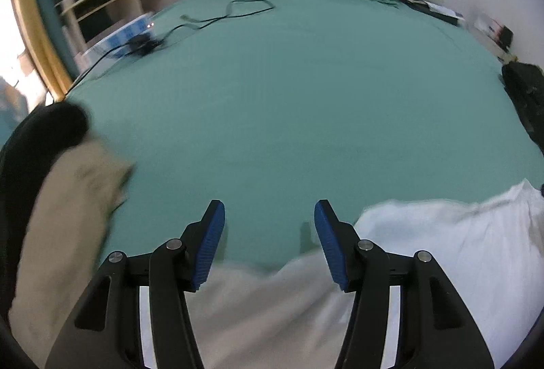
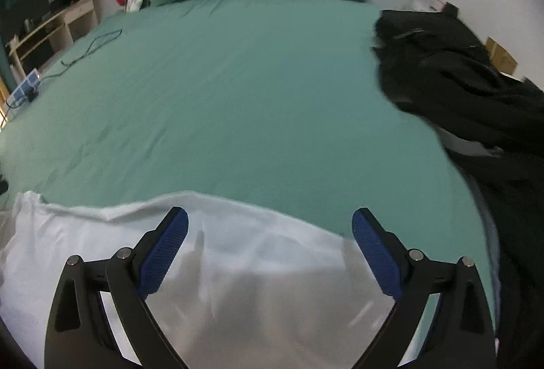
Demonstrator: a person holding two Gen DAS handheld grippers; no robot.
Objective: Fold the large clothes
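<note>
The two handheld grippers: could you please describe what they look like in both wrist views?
The left gripper and right gripper look alike: black plastic linkage arms with round silver pivot pins, each ending in two flat fingers faced with ribbed blue pads. No cables, markings, sleeves or hands show in either view.

Dim, bluish fisheye views, edges bent and blurred; daylight glare, probably a window [image 1: 13, 39], at far left.
</note>
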